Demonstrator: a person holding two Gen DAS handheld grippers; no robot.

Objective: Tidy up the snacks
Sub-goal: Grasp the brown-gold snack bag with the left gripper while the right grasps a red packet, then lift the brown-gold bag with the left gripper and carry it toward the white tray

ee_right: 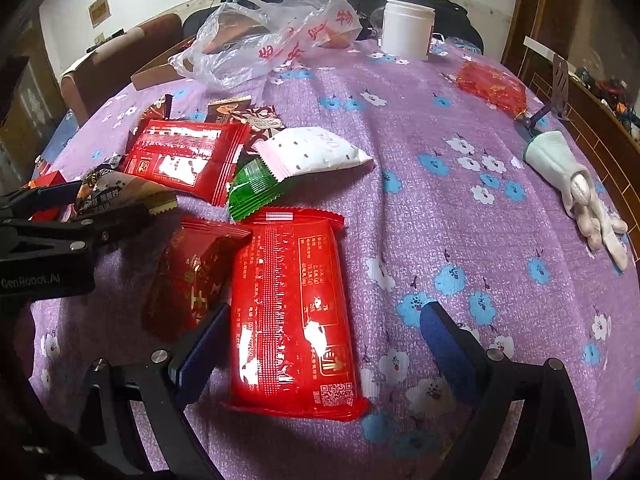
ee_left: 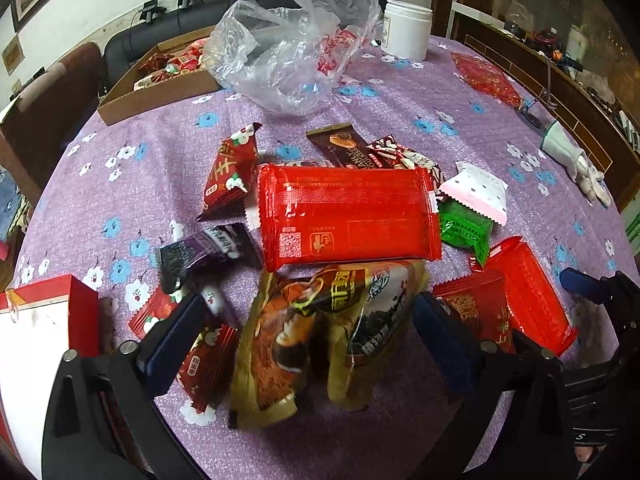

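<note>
Many snack packets lie on a purple flowered tablecloth (ee_left: 360,104). My left gripper (ee_left: 308,316) is open, its blue pads either side of a gold-brown snack bag (ee_left: 312,336). Beyond it lies a large red packet (ee_left: 348,216), with a purple packet (ee_left: 208,248) and a red candy packet (ee_left: 232,172) to the left. My right gripper (ee_right: 320,340) is open around another large red packet (ee_right: 292,312). A dark red packet (ee_right: 192,272), a green packet (ee_right: 252,188) and a white dotted packet (ee_right: 312,152) lie nearby. The left gripper (ee_right: 116,196) shows at the left of the right wrist view.
A cardboard box (ee_left: 160,88) holding snacks sits at the back left, behind a crumpled clear plastic bag (ee_left: 292,44). A white jar (ee_left: 406,28) stands at the back. A red mesh pouch (ee_right: 492,84) and a white glove (ee_right: 572,176) lie right. A red box (ee_left: 44,320) is at left.
</note>
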